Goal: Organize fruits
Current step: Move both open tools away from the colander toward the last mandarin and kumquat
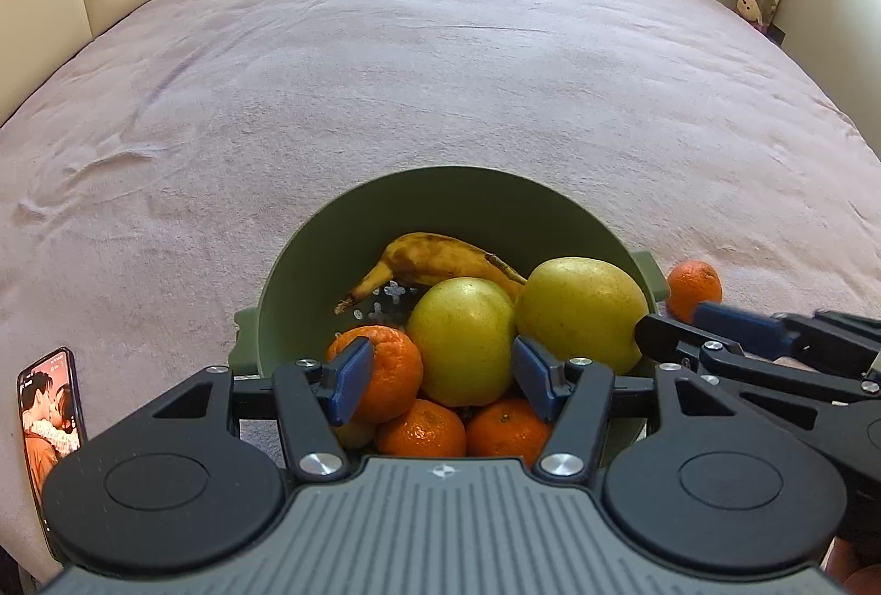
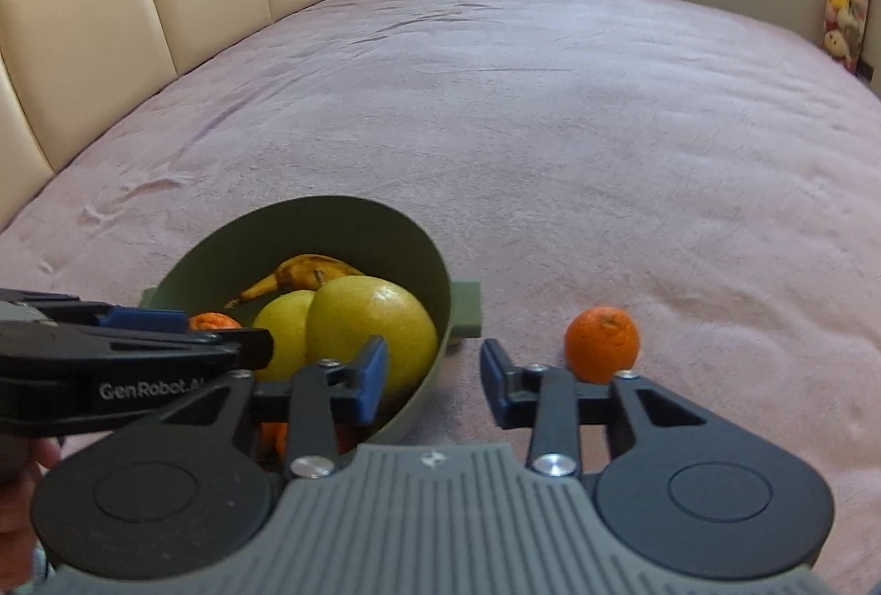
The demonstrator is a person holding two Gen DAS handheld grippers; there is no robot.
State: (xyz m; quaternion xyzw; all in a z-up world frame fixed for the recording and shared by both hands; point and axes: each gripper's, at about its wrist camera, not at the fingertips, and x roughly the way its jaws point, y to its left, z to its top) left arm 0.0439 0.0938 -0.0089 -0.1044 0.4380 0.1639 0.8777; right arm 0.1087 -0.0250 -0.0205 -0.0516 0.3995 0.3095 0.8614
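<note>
Green bowl [image 1: 440,204] on the pink bed [image 1: 385,72], filled with a banana [image 1: 435,256], two yellow-green round fruits [image 1: 462,336] and several mandarins [image 1: 396,369]. One loose mandarin [image 2: 602,344] on the bedspread, just beside the bowl's right handle, apart from it. Left hand-held gripper [image 1: 440,375] over the bowl's near rim, jaws apart, nothing gripped. Right hand-held gripper [image 2: 432,375] beside the bowl, jaws partly apart, empty, loose mandarin just beyond its right finger. Phone [image 1: 49,408] at the bed's left.
</note>
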